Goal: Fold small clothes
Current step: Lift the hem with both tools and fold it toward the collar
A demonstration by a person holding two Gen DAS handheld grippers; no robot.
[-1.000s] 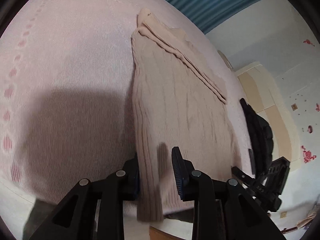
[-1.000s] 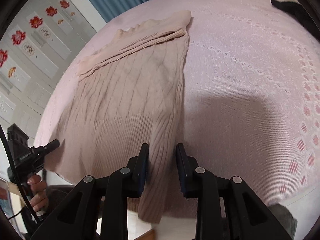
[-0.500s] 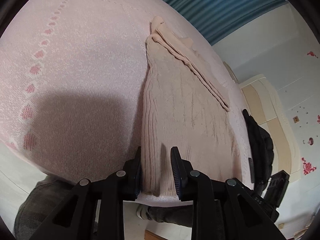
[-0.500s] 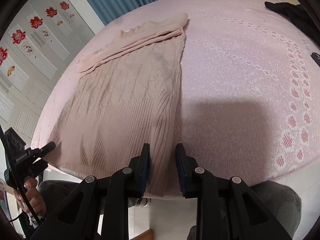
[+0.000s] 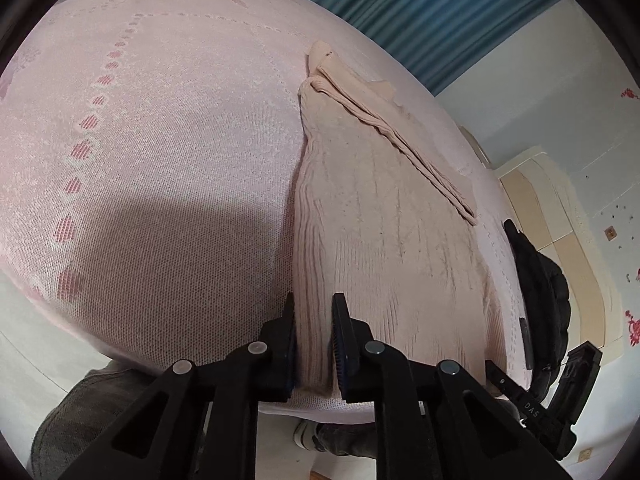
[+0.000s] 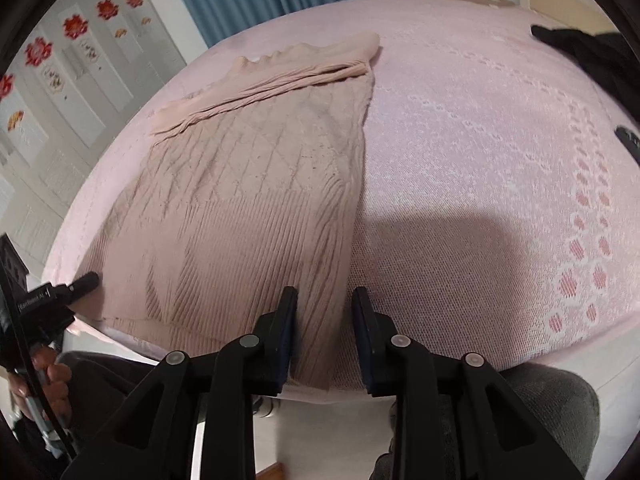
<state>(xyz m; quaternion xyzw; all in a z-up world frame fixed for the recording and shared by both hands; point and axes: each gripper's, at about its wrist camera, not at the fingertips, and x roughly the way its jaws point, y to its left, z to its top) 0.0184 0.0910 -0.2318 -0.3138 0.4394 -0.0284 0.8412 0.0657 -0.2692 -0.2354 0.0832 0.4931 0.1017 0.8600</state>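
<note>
A beige cable-knit sweater [image 5: 384, 224] lies flat on the pink bedspread [image 5: 168, 184], its ribbed hem at the near bed edge and its sleeves folded across the far end. My left gripper [image 5: 314, 340] is shut on the hem's left corner. In the right wrist view the sweater [image 6: 256, 184] spreads to the left, and my right gripper [image 6: 326, 332] straddles the hem's right corner with its jaws apart, the fabric lying between them. The left gripper [image 6: 80, 282] shows at the hem's far corner.
A black jacket [image 5: 540, 280] lies at the right side of the bed, also seen in the right wrist view [image 6: 592, 56]. A blue curtain [image 5: 420, 4] hangs behind the bed. My legs and the floor are below the bed edge.
Both grippers drew back toward the near bed edge, pulling the sweater's hem down flat. The right gripper's jaws have opened wider; the left stays clamped.
</note>
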